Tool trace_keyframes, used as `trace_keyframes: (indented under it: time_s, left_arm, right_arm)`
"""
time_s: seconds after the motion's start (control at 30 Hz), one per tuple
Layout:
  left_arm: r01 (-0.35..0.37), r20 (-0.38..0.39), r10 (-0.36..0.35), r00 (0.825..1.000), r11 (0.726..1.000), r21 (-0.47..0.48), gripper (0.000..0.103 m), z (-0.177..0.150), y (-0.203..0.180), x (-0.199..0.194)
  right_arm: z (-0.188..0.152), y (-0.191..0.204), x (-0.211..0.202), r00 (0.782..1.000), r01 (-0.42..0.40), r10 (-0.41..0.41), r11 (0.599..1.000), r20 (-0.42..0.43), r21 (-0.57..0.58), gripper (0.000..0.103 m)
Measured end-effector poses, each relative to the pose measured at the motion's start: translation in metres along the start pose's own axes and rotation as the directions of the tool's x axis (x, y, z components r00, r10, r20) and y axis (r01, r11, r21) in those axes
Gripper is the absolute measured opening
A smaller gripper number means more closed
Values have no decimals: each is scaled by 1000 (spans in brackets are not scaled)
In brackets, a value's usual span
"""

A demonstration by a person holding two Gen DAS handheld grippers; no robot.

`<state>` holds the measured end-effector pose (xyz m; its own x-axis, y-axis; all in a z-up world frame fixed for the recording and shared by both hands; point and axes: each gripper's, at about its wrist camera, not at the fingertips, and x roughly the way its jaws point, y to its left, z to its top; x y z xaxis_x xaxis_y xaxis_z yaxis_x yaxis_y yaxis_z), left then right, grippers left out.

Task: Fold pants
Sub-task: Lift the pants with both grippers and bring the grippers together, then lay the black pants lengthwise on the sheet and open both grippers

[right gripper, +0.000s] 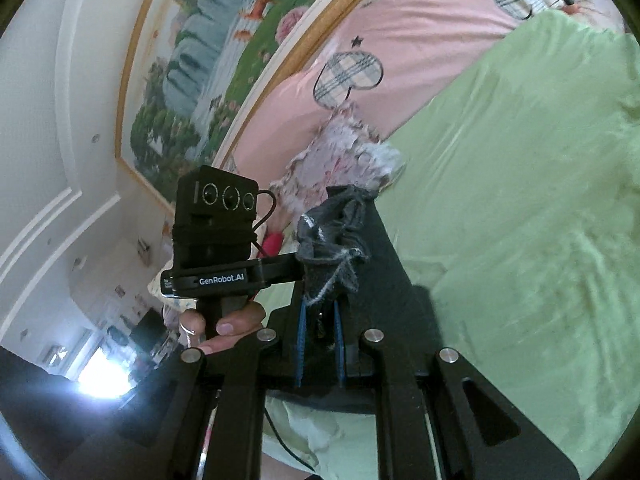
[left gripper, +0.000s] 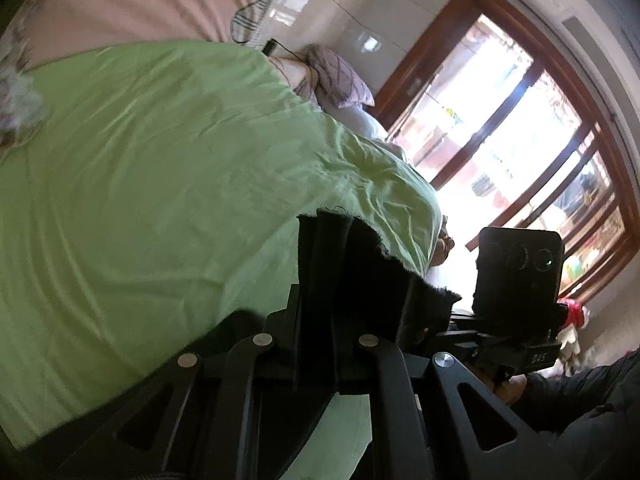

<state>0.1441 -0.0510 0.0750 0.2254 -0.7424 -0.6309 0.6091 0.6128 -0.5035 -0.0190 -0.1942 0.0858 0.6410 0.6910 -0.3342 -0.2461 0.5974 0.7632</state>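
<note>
I see a bed under a light green sheet (left gripper: 160,200), with a pink cover printed with plaid hearts (right gripper: 400,40) beyond it. Pillows (left gripper: 340,76) lie at its head. Daylight glares through a brown wood-framed window (left gripper: 500,128). A gold-framed landscape painting (right gripper: 208,60) hangs on the white wall (right gripper: 60,80).
</note>
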Motion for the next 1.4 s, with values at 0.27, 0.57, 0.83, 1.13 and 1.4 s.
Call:
trace_keyframes:
  time_s: [0.27,0.57,0.83,1.13,1.4]
  left_arm:
    - [-11,62,17,998,995,-100,11,-41,34,-21]
    - [-27,85,47,995,976,-217,12,-82,73,-26]
    - [-40,102,67,993,968,-249,13,-97,83,-27]
    - [-84,108,124,986,945,-316,16,-115,98,-48]
    - [-139,132,209,969,902,-410,14,-143,114,-77]
  right_arm:
    - [-18,6,45,992,-21,20,1000,-122,-7,13]
    - [-40,2,90,971,8,-14,1000,-241,-25,13]
    - [-47,2,101,961,32,-45,998,-274,-52,13]
    - [-51,9,114,944,46,-69,996,-321,-78,25]
    - [-59,22,124,931,11,-51,994,-361,-112,47]
